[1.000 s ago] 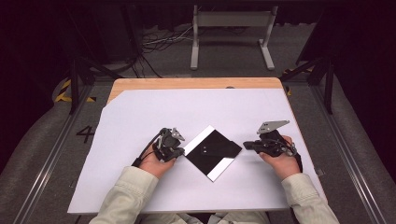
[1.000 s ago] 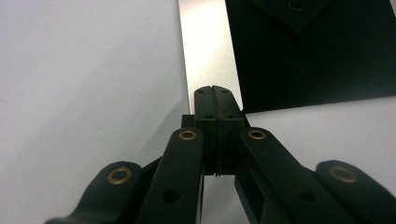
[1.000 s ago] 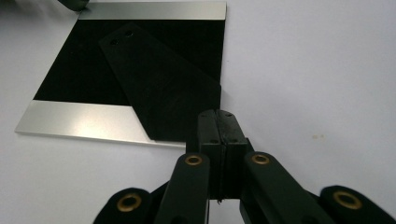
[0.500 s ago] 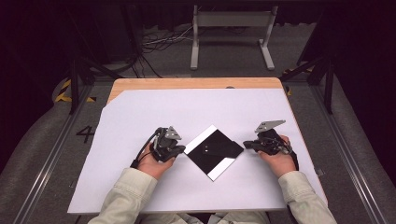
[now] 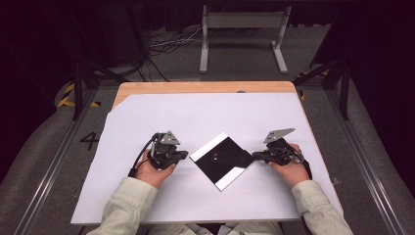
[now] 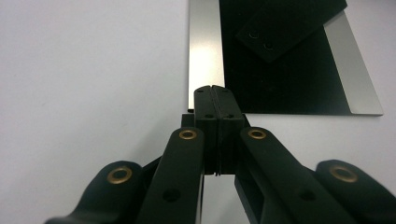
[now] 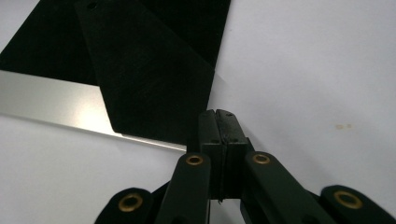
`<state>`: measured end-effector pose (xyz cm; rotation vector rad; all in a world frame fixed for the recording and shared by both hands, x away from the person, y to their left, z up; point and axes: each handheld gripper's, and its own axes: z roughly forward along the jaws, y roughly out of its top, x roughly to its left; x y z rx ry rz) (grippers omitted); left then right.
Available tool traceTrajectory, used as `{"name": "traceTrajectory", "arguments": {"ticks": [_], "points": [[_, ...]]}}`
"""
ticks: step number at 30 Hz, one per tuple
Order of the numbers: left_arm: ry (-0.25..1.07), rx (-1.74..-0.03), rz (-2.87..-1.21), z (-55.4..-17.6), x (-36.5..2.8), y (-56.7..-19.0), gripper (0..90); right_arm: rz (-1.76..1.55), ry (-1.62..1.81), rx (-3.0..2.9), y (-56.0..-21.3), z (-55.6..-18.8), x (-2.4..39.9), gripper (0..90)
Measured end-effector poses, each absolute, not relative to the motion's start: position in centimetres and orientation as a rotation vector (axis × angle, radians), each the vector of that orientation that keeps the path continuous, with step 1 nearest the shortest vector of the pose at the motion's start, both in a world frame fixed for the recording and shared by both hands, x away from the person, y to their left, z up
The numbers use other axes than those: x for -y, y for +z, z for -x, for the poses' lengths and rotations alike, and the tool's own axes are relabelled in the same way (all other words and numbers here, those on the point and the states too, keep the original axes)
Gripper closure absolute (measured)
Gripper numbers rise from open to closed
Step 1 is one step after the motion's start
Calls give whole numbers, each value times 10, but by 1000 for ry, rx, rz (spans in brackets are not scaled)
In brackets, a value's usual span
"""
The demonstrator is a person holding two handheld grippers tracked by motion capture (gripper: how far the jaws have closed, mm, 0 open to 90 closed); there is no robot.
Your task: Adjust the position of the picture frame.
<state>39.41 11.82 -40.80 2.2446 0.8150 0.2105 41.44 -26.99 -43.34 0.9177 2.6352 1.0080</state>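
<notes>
A black square sheet (image 5: 222, 160) with pale silvery strips along two of its edges lies turned like a diamond at the lower middle of the high view, flat on the white sheet (image 5: 205, 122) that covers most of the table (image 5: 195, 87). On its dark face rests a smaller black piece (image 6: 289, 23) with two small holes, seen at the upper right of the left gripper view; whether it is fixed to the sheet or loose I cannot tell. The left hand-held gripper (image 5: 182, 155) sits just left of the diamond's left corner, its jaws pressed together with nothing visible between them; in its own view the closed tips (image 6: 215, 91) reach the near edge of the square at the silvery strip, and I cannot tell whether they touch it. The right hand-held gripper (image 5: 257, 156) meets the diamond's right corner, its jaws likewise pressed together, the tips (image 7: 219, 114) lying right at the dark corner in its own view; whether any of the sheet is pinched there cannot be made out. Pale-sleeved forearms come up from the bottom of the frame. Beyond the table's far wooden edge, at the top of the frame, stands a grey metal stand (image 5: 242, 22) beside loose cables (image 5: 169, 46) on the dark floor.
</notes>
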Motion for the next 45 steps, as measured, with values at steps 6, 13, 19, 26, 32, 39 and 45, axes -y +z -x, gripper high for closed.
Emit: {"name": "traceTrajectory", "arguments": {"ticks": [6,13,19,26,32,39,45], "points": [[206,-835,-2228,-396,-129,-408,900,-852,987,-2685,-432,-403,262,900],[197,-852,-2208,-395,-136,-410,900,-769,963,-2744,-431,-388,248,900],[206,-854,-2196,-394,-140,-409,900,-705,951,-2793,-430,-378,237,900],[213,-847,-2193,-393,-141,-407,900,-635,947,-2843,-430,-368,226,900],[221,-850,-2174,-390,-147,-405,900,-569,937,-2881,-430,-359,214,900],[215,-879,-2145,-392,-158,-407,900,-509,913,-2919,-428,-348,199,900],[220,-875,-2148,-391,-160,-408,900,-471,924,-2940,-429,-345,191,900]]}}
